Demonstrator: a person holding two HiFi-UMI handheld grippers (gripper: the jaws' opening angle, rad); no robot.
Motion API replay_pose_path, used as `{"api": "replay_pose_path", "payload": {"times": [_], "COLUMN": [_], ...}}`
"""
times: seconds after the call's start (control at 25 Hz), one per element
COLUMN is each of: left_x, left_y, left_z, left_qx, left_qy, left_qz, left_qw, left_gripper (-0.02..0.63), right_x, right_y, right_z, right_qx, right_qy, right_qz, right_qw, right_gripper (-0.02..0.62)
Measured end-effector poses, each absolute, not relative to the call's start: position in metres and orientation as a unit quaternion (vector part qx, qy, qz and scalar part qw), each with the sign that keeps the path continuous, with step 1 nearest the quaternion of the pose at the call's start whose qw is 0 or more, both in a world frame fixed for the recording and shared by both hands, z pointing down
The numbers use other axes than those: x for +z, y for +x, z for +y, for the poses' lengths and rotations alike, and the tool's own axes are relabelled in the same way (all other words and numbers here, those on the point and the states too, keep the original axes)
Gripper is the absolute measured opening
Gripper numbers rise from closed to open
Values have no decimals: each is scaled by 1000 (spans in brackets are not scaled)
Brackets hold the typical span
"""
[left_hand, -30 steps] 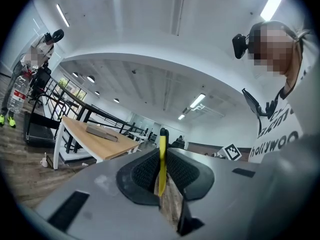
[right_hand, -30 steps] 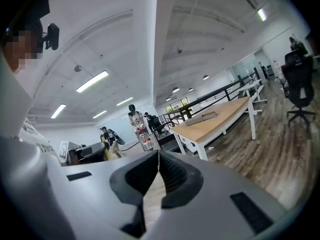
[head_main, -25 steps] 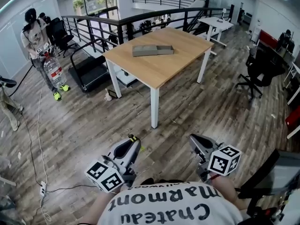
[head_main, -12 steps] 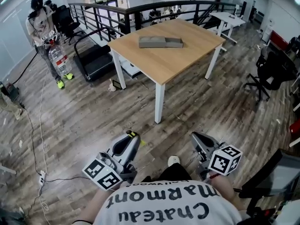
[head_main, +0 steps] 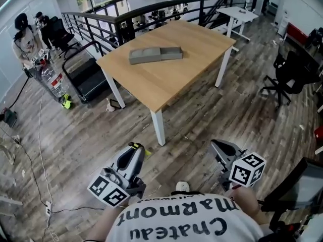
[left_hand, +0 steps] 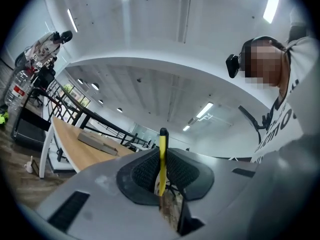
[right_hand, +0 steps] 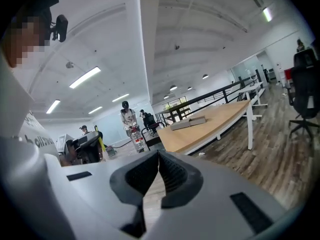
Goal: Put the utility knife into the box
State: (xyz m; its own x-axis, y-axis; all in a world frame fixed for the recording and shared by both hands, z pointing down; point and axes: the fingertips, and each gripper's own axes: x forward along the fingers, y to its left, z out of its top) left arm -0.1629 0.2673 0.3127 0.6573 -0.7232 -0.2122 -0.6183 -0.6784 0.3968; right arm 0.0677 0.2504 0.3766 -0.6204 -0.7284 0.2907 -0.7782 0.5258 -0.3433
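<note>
A thin yellow utility knife [left_hand: 162, 156] stands on edge between the jaws of my left gripper [left_hand: 161, 154], which is shut on it. In the head view its yellow tip [head_main: 135, 146] pokes out of the left gripper [head_main: 132, 155], held low over the floor in front of the person. My right gripper [head_main: 221, 147] is shut with nothing in it, its pads [right_hand: 167, 171] pressed together. The grey box [head_main: 155, 54] lies on the wooden table [head_main: 166, 79] ahead, a drawer-like part slid out to the right. Both gripper views also show the box [left_hand: 97, 142] [right_hand: 188, 122] far off.
The table has white legs [head_main: 158, 127] and stands on wood flooring. A black railing [head_main: 151, 14] runs behind it. People [head_main: 25, 39] and a treadmill [head_main: 88, 77] are at the back left, a black office chair [head_main: 287, 69] at the right, a cable [head_main: 38, 150] on the floor at the left.
The table and box have drawn a little closer and shifted left in the head view. Both grippers keep their pose, the knife still held in the left.
</note>
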Motion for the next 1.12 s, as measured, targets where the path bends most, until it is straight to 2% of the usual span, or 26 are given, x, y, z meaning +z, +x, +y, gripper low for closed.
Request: {"api": "replay_pose_path", "payload": {"times": [0.28,0.96,1.12], "left_x": [312,331,324], "left_y": [-99,-93,-91], "left_z": [192,133,129], "left_qx": [-163,-157,-171], "left_qy": [903,880,879], "left_qz": [-368,-416,-420], "left_qw": [151,168,148], "left_gripper": [41,41,41], "right_x": [365,385,387], "right_y": [123,139,146], "right_z": [176,106,104], "right_qx": [216,217,218], "right_qy": [430,417,422], "right_qz": [-874,-879,-876], "right_qw": [61,82,80], "right_gripper": [9,11,11]}}
